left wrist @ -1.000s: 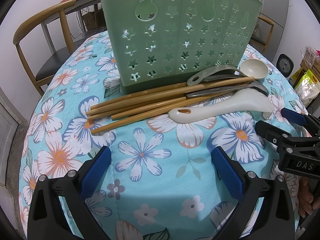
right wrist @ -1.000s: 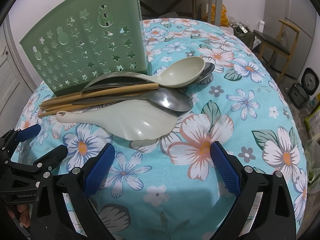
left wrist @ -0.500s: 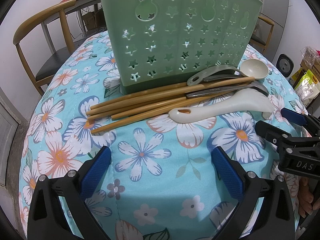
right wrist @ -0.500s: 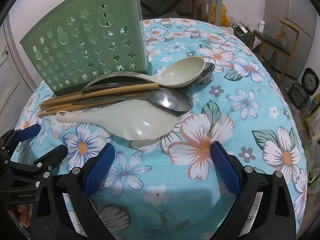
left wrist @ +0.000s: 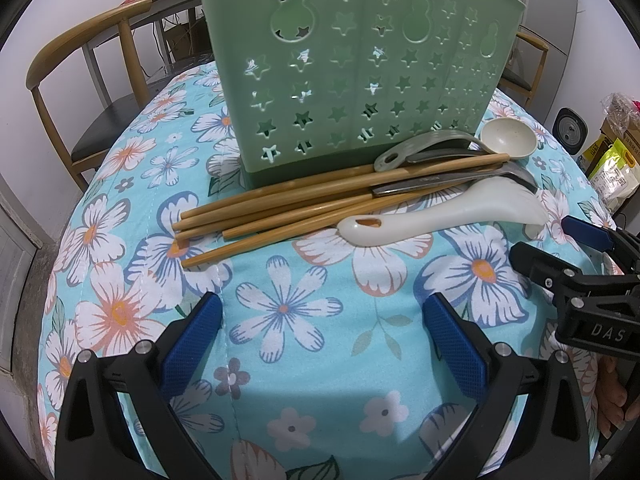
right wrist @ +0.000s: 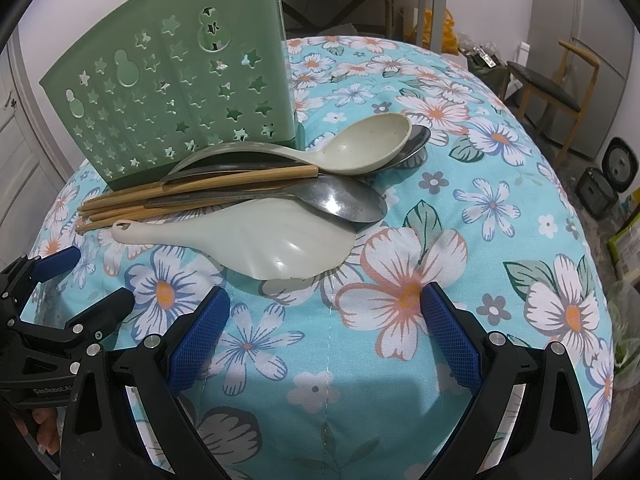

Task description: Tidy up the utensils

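Left wrist view: the left gripper (left wrist: 322, 344) hangs over the flowered tablecloth (left wrist: 288, 312) with its blue pads spread wide and nothing between them. A band of bare cloth separates the fingertips from the utensil pile. The green holder (left wrist: 352, 68) stands upright at the far side, its star-punched wall facing the camera. Along its base lie the bamboo chopsticks (left wrist: 304, 208), roughly parallel, blunt ends to the left. The white rice paddle (left wrist: 436, 216) lies nearest the gripper, handle hole to the left. A steel spoon (left wrist: 452, 182) rests on the chopsticks, and a cream ladle (left wrist: 504, 140) lies just beside the holder's right corner. The right gripper (left wrist: 560, 248) enters from the right edge, near the paddle's blade. The cloth drops away at left, beyond which stands a wooden chair (left wrist: 80, 64). Right wrist view: the right gripper (right wrist: 324, 332) is likewise wide open and empty, above bare cloth. The rice paddle (right wrist: 256, 240) lies just ahead of the fingertips, blade to the right. The steel spoon (right wrist: 340, 202) and cream ladle (right wrist: 360, 148) point their bowls right; a second metal spoon bowl shows under the ladle. The holder (right wrist: 168, 96) stands behind left. Right of the pile the cloth lies open to the table's far and right edges. The left gripper (right wrist: 76, 276) shows at the left edge.
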